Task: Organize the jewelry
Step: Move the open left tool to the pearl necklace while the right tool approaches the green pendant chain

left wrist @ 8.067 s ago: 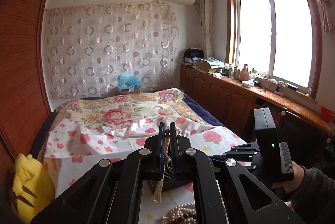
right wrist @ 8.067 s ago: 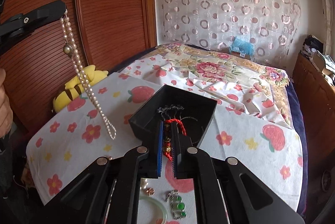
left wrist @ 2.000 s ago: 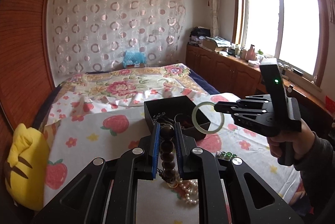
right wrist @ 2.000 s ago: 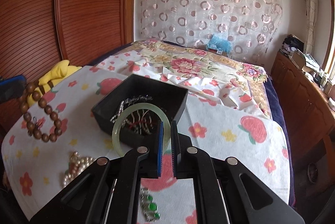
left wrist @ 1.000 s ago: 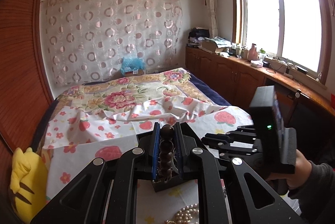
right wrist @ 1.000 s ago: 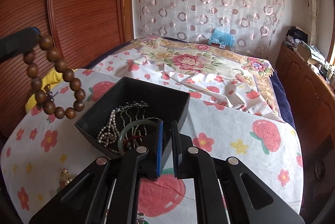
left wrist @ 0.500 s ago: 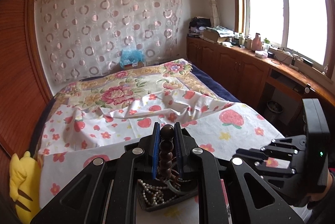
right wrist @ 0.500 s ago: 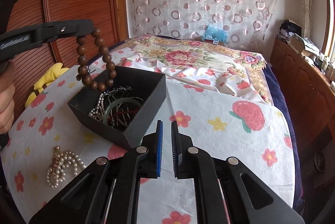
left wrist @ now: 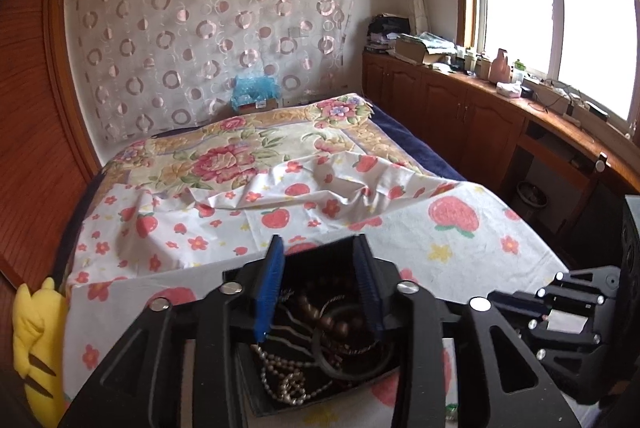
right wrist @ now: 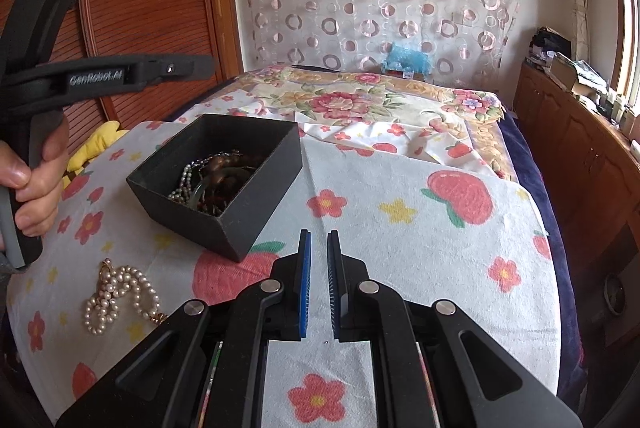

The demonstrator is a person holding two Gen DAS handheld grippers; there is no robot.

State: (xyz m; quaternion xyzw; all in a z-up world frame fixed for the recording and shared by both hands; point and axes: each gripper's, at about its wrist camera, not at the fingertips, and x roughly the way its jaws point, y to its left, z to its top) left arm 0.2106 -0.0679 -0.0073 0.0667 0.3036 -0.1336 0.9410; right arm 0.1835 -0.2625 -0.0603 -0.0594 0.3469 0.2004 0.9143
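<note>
A black box [right wrist: 248, 211] sits on the strawberry-print cloth [right wrist: 400, 240] and holds tangled jewelry. On top lies a brown wooden bead bracelet [left wrist: 328, 320], beside a pearl strand [left wrist: 280, 376] and a dark green bangle [left wrist: 348, 360]. My left gripper [left wrist: 317, 240] hovers just above the box; its jaws are opening and nothing is between them. A loose pearl necklace [right wrist: 116, 292] lies on the cloth left of the box. My right gripper [right wrist: 317, 240] is shut and empty, low over the cloth near the box's front corner.
A person's hand [right wrist: 36, 179] holds the left gripper's handle. A yellow plush toy [left wrist: 36, 340] lies at the bed's left edge by the wooden wardrobe [right wrist: 152, 7]. A flowered quilt [left wrist: 240, 155] covers the far bed. Wooden cabinets [left wrist: 460, 115] run under the window.
The left jaws have opened and the brown bead bracelet has dropped from them into the black box. The right gripper has drawn back a little from the box.
</note>
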